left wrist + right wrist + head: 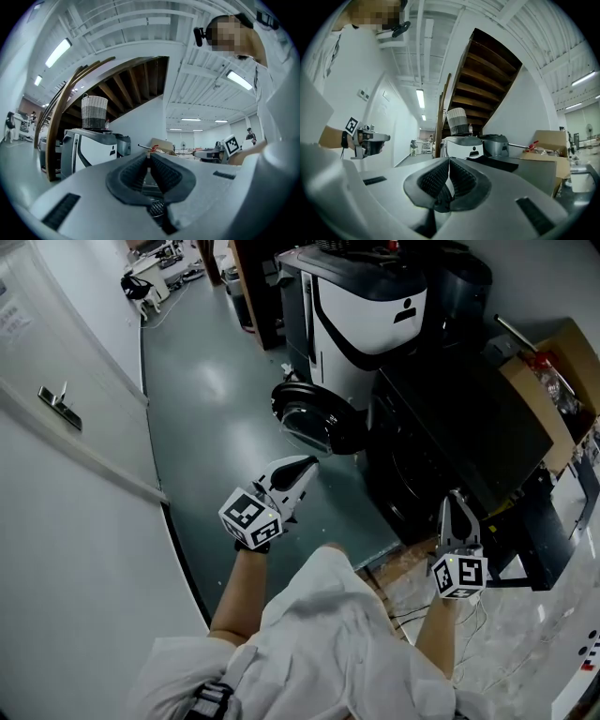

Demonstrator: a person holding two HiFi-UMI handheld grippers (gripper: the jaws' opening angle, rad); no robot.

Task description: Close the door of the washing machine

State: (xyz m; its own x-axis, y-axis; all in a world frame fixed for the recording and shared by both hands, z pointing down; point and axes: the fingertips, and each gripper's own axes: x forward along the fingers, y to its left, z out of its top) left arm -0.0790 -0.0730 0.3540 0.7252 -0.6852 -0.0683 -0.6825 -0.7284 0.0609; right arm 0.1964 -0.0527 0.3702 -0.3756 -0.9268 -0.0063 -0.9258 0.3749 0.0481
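**Door.** The round, black-rimmed glass door of the black front-loading washing machine stands swung wide open. It juts out from the machine's front over the grey-green floor. I judge the task to be at its start, with no push made yet.

**Left gripper**. White plastic body, held level. In the left gripper view the dark ribbed pads are pressed together with nothing between them. In the head view the tip sits just beside the door's near rim and looks apart from it, though I cannot rule out contact.

**Right gripper**. Its jaws are also pressed together and empty in the right gripper view. It hovers by the machine's front, well apart from the door.

**Surroundings.**
- A white-and-black cabinet stands behind the machine, with a woven basket on top.
- An open brown cardboard box lies to the right.

**Risks (my judgement).**
- The narrow closed tip could skid off the curved glass. Pushing on the rim should hold better.
- A push close to the hinge gives poor leverage, so the door may stop short of the latch.
- Too sharp a shove could make the door bounce back open.
- The right gripper is near the machine's front. If it drifts toward the opening, the closing door could pinch it.
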